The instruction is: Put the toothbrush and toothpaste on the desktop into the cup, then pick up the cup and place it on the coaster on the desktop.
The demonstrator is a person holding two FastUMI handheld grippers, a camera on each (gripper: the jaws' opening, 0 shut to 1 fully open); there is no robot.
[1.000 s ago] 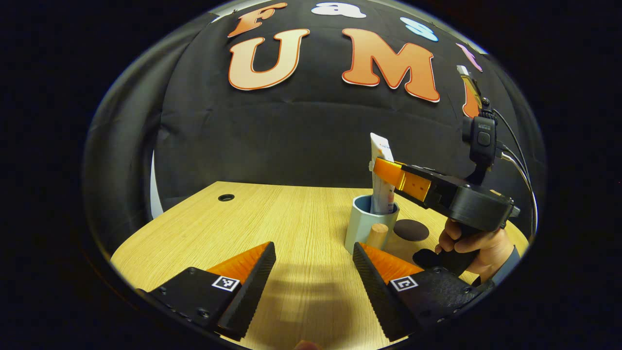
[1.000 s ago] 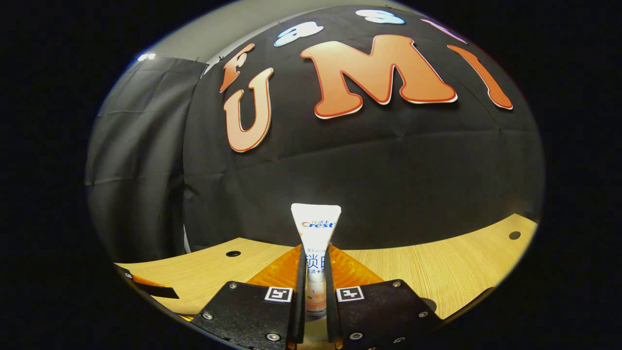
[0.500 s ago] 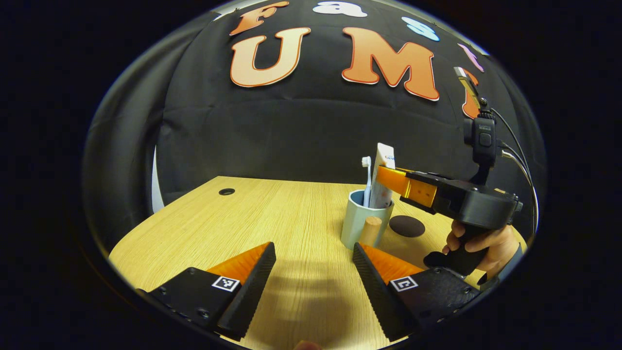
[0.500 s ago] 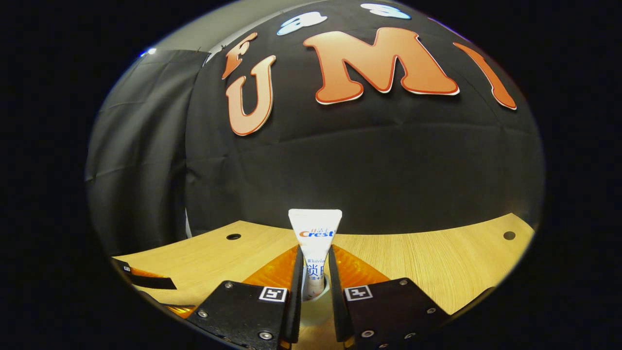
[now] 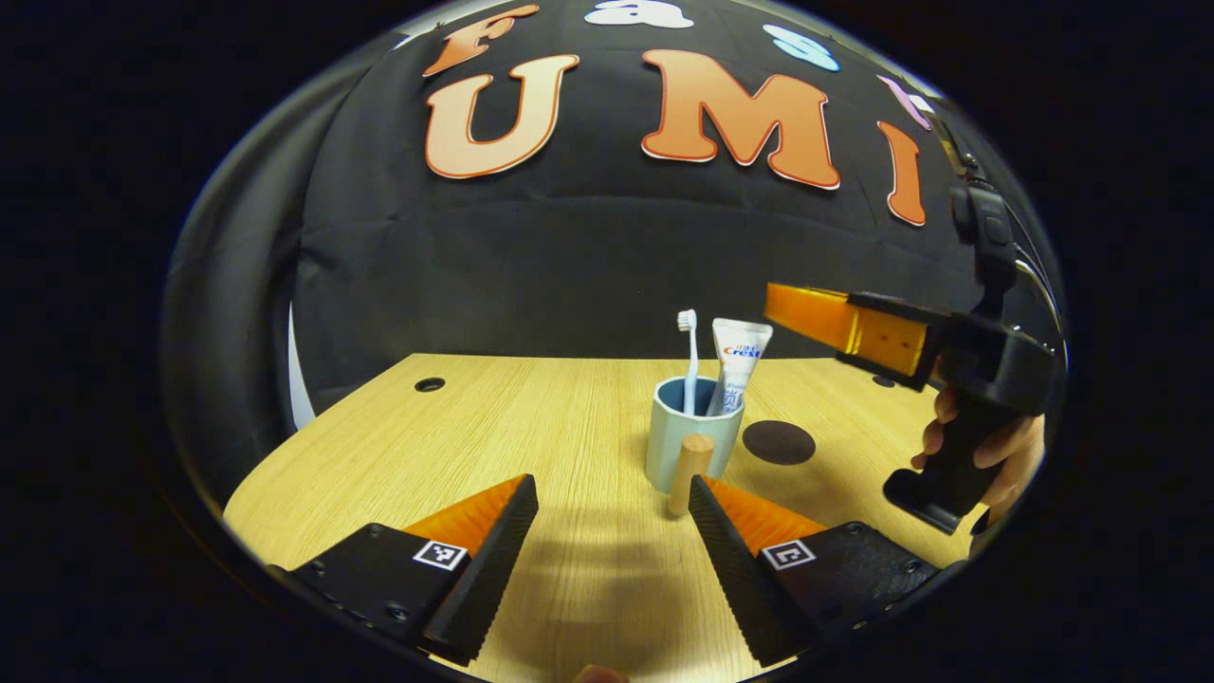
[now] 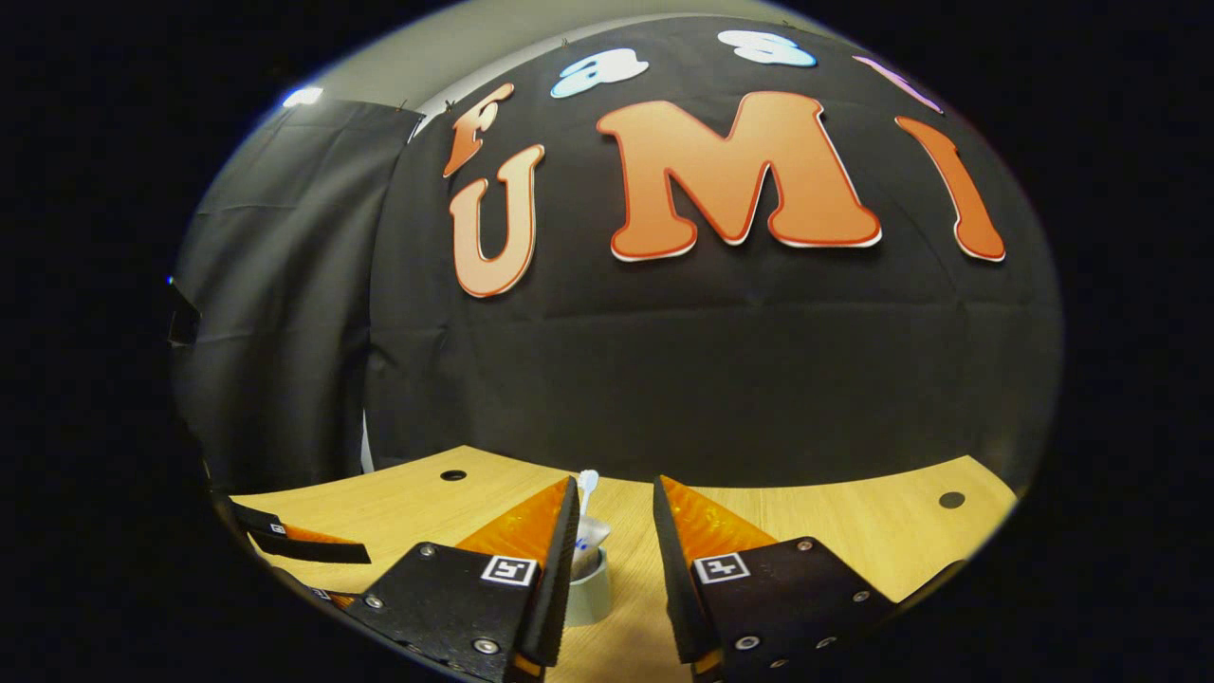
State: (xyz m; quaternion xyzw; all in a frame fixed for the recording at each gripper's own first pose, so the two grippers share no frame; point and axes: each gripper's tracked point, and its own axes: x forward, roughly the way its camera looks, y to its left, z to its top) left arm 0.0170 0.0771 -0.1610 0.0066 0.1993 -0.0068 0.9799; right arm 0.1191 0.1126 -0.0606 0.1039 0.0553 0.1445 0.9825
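A light blue cup (image 5: 685, 429) with a wooden peg handle (image 5: 689, 469) stands on the wooden desktop (image 5: 531, 417). A white toothbrush (image 5: 689, 353) and a white toothpaste tube (image 5: 737, 364) stand upright in it. A dark round coaster (image 5: 778, 442) lies just right of the cup. My left gripper (image 5: 612, 484) is open, low over the desk in front of the cup. My right gripper (image 6: 615, 489) is open and holds nothing, raised behind and above the cup (image 6: 590, 581), with the toothbrush head (image 6: 587, 481) between its fingers' lines. In the left gripper view the right gripper (image 5: 849, 327) hangs right of the cup, held by a hand (image 5: 982, 448).
The desktop has small cable holes at the far left (image 5: 429, 384) and far right (image 6: 950, 499). The black cloth wall stands close behind the desk's far edge. The left gripper's fingers (image 6: 303, 545) show at the lower left of the right gripper view.
My right gripper opened and let go of the toothpaste tube, which now stands in the cup. It then drew up and away to the right. The left gripper stayed put.
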